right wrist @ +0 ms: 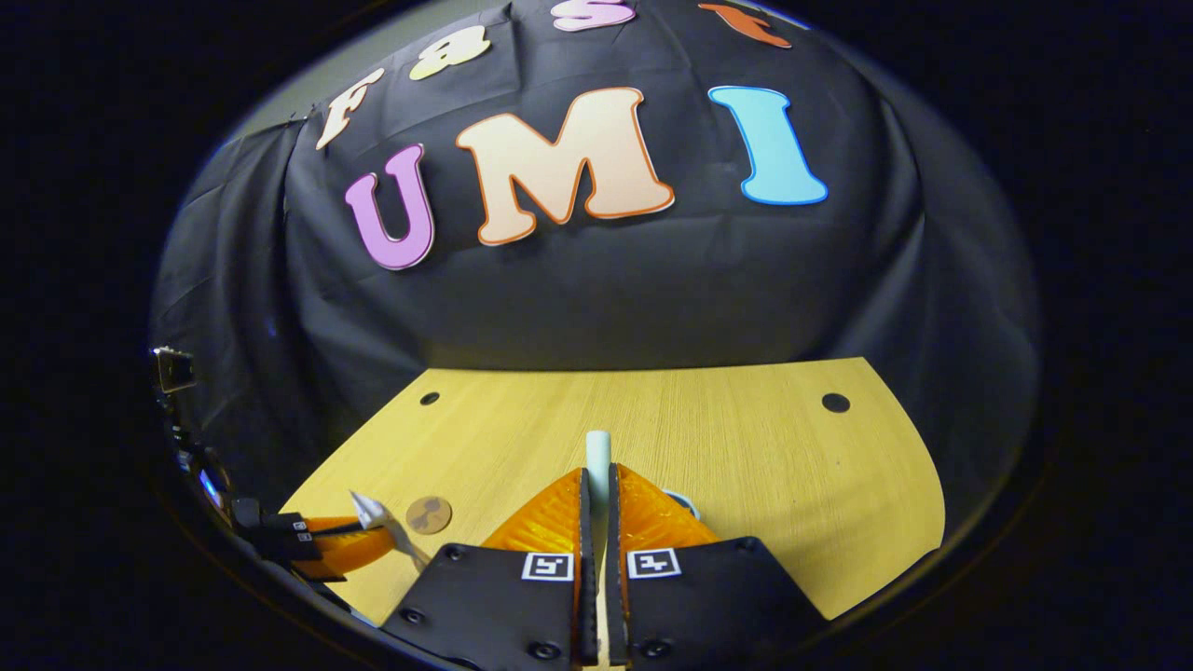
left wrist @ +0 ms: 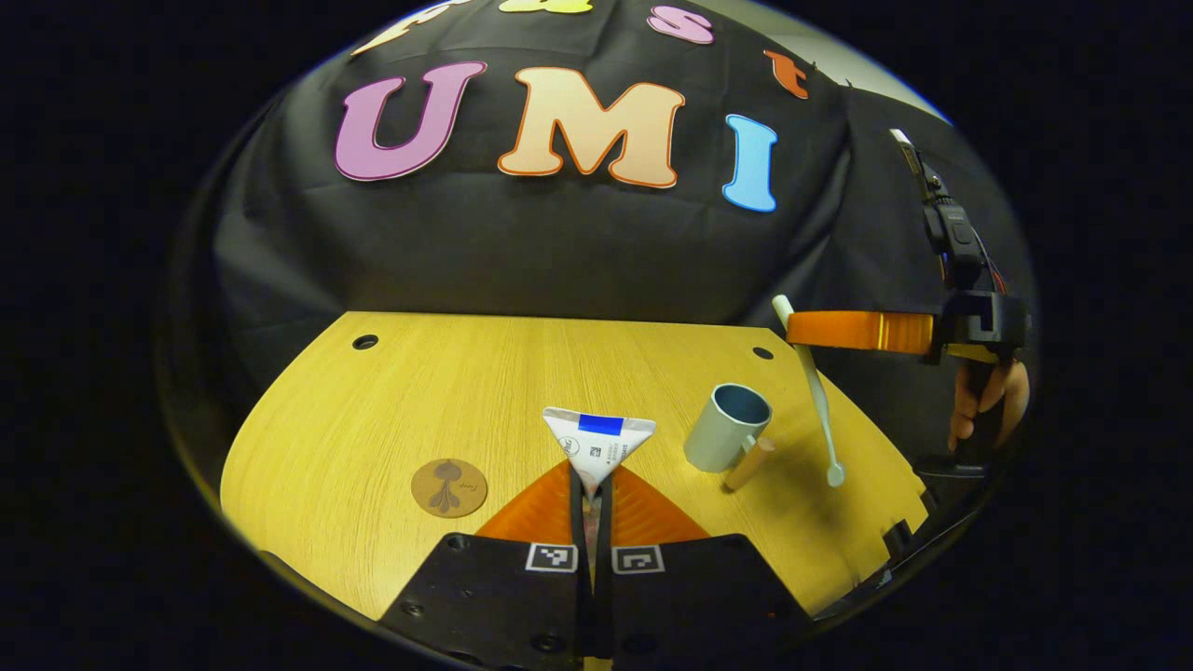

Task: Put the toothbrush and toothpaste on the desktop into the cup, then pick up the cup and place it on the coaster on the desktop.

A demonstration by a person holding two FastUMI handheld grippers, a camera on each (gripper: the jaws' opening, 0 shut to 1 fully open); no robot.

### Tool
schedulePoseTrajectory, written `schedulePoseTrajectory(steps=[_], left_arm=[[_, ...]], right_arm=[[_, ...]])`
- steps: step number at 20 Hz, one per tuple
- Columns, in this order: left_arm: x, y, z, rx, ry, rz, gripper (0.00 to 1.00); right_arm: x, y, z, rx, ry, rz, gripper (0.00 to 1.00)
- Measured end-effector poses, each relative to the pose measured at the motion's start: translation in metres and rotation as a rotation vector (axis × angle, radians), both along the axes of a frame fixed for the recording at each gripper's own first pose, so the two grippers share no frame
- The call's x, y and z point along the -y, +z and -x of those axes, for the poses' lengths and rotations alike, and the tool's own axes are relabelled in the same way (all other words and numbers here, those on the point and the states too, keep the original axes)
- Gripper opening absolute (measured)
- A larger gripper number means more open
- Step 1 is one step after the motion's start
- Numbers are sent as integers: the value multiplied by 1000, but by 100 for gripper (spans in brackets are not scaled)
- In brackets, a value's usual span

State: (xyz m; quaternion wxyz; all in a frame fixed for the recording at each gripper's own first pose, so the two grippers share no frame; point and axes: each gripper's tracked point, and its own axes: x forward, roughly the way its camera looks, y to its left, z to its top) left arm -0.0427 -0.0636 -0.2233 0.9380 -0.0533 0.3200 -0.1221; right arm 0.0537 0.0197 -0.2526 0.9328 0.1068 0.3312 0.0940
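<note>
Looking along my left gripper (left wrist: 591,503) in the left gripper view, I had the fingers pressed together on the toothpaste (left wrist: 596,445), its flat crimped end fanned out above the tips. Below lay the yellow wood-grain desktop (left wrist: 391,419), with two small dark holes near its far edge and black cloth hanging behind it as the wall. The coaster (left wrist: 448,487), a round brown disc, sat flat on the desk to the left of my fingers. The cup (left wrist: 728,427), grey with a blue inside and a wooden handle, stood upright to the right, apart from the coaster. Farther right my right gripper (left wrist: 809,331) held the toothbrush (left wrist: 814,387) hanging tilted, head down, just beside the cup. A hand (left wrist: 988,396) gripped the handle there.

In the right gripper view, my right gripper (right wrist: 597,499) was closed on the toothbrush (right wrist: 597,461), the pale shaft poking out past the tips. Same desktop (right wrist: 746,466) underneath, black cloth behind. At lower left I saw my left gripper (right wrist: 359,540) with the toothpaste (right wrist: 373,513), and the coaster (right wrist: 429,513) just beyond.
</note>
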Motion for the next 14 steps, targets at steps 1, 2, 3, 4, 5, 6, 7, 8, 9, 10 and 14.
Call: schedulePoseTrajectory(steps=[1,2,3,4,5,6,7,8,9,10,14], left_arm=[[0,2,0,3,6,1,0],[1,5,1,2,8,4,0],[2,6,2,0,10,9,0],[4,9,2,-3,15,16,0],[6,12,3,-5,20,25,0],[6,15,3,-2,27,30,0],[8,17,3,0,32,32,0],[8,19,4,1,38,30,0],[9,21,5,3,40,27,0],[10,23,5,4,43,25,0],[15,29,11,-3,58,22,0]], right_arm=[[1,0,-7,19,-4,-3,6],[1,-1,-13,28,-7,-11,7],[1,-2,-18,30,-9,-18,6],[2,-4,-24,38,-16,-24,7],[5,-5,-31,52,-22,-26,6],[8,-4,-38,72,-28,-21,6],[10,-4,-47,97,-33,-18,7],[12,-4,-54,124,-37,-13,6],[13,-5,-62,149,-39,-10,6],[15,-7,-69,171,-43,-1,7],[15,-22,-86,196,-60,3,7]])
